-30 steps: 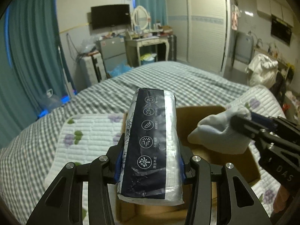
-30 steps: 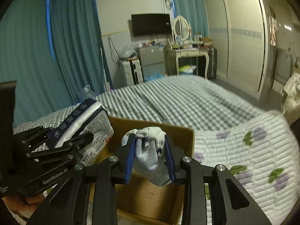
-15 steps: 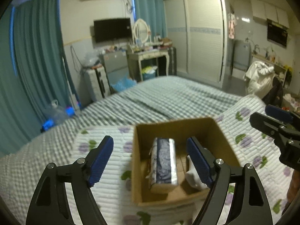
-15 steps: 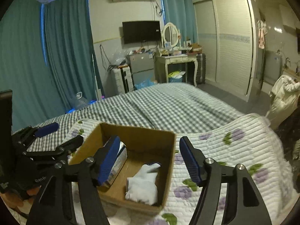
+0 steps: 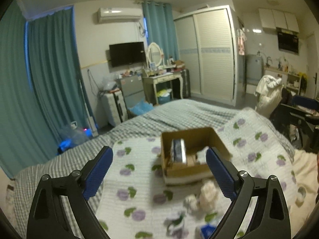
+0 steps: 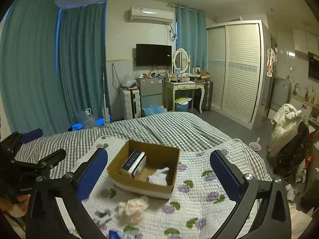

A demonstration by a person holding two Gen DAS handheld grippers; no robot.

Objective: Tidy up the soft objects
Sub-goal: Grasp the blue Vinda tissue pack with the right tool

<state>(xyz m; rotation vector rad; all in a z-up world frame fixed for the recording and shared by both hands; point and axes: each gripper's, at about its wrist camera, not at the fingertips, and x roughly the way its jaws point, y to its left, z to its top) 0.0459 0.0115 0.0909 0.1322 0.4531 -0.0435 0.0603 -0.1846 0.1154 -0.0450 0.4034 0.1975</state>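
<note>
An open cardboard box (image 6: 171,181) (image 5: 217,139) sits on a white floral quilt on the bed. Inside it lie a dark blue and white tissue pack (image 6: 134,163) (image 5: 178,152) on the left and a white glove (image 6: 159,176) (image 5: 201,153) on the right. My left gripper (image 5: 159,177) is open and empty, pulled back above the quilt; it also shows in the right wrist view (image 6: 34,145). My right gripper (image 6: 159,177) is open and empty, back from the box. A cream soft bundle (image 6: 132,209) (image 5: 208,196) lies on the quilt in front of the box.
More small soft items (image 5: 175,222) and a blue packet (image 6: 116,235) lie on the quilt (image 6: 199,205) near me. A checked bedspread (image 6: 159,127) covers the far bed. Beyond stand a dressing table (image 6: 185,87), wardrobe (image 6: 235,69) and curtains.
Both grippers opened, leaving the tissue pack and the glove in the box, then drew back and up away from it. The box now looks smaller and farther.
</note>
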